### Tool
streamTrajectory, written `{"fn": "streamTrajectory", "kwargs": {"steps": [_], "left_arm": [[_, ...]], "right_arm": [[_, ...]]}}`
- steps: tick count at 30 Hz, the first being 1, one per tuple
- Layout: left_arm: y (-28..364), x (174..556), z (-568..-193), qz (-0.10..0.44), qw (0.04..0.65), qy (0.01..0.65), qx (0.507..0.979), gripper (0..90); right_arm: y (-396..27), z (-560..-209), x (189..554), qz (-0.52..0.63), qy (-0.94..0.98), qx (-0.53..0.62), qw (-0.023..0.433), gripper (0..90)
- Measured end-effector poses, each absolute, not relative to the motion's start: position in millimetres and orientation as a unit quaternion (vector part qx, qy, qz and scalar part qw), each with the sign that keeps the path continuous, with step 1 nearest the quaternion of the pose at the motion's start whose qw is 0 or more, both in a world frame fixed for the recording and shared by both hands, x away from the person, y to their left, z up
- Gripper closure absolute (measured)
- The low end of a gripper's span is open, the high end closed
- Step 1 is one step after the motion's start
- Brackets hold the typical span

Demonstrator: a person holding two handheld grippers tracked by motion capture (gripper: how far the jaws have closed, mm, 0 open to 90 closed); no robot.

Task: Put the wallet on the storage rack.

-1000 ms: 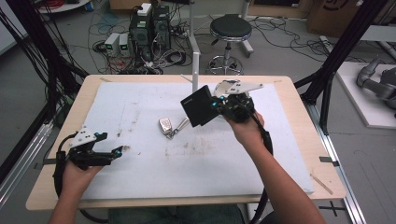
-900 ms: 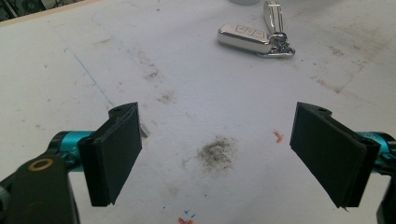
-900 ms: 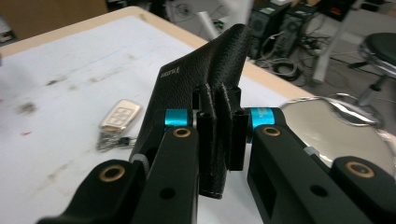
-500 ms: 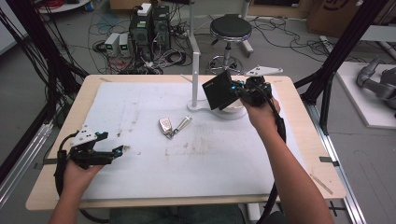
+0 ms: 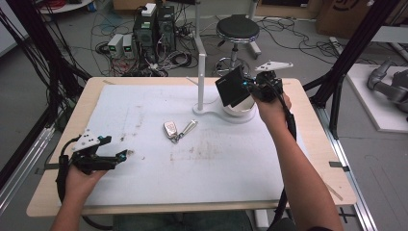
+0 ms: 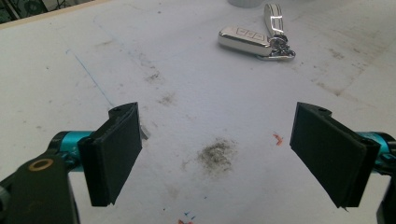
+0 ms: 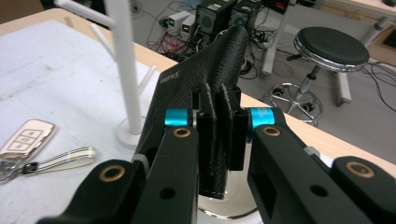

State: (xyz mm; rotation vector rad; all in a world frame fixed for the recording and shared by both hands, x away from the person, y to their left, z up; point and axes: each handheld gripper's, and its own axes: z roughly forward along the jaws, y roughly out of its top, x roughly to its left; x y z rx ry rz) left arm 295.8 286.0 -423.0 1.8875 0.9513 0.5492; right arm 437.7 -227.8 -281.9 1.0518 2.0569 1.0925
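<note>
Black left gripper [image 5: 123,155], black right gripper [image 7: 220,140], cyan collars, brass screws, grey three-cornered plates, black cables

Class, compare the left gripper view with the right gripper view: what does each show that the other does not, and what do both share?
Left gripper view alone: the open left gripper over a dark smudge on the white mat.

Right gripper view alone: the right gripper shut on a black wallet, a white stand, a bowl rim, a stool and computers.

Both: the key fob with its strap.

Black textured wallet [image 5: 232,86], white bowl [image 5: 239,109], silver key fob [image 5: 170,128] with striped strap, smudged white mat [image 5: 216,163], tan table [image 5: 332,159].
</note>
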Motion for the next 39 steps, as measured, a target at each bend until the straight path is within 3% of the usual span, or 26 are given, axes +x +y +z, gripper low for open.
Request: {"fn": "streamTrajectory", "kwargs": {"steps": [15,39], "left_arm": [[285.4,293.2,-424.3,0.225,0.46,0.388,0.767,16.6],[286.6,292.1,-424.3,0.226,0.458,0.389,0.767,16.6]], "right_arm": [[-255.6,-298.8,461.0,0.376,0.766,0.426,0.301,86.5],[-238.5,-320.5,464.0,0.311,0.8,0.403,0.317,86.3]]}}
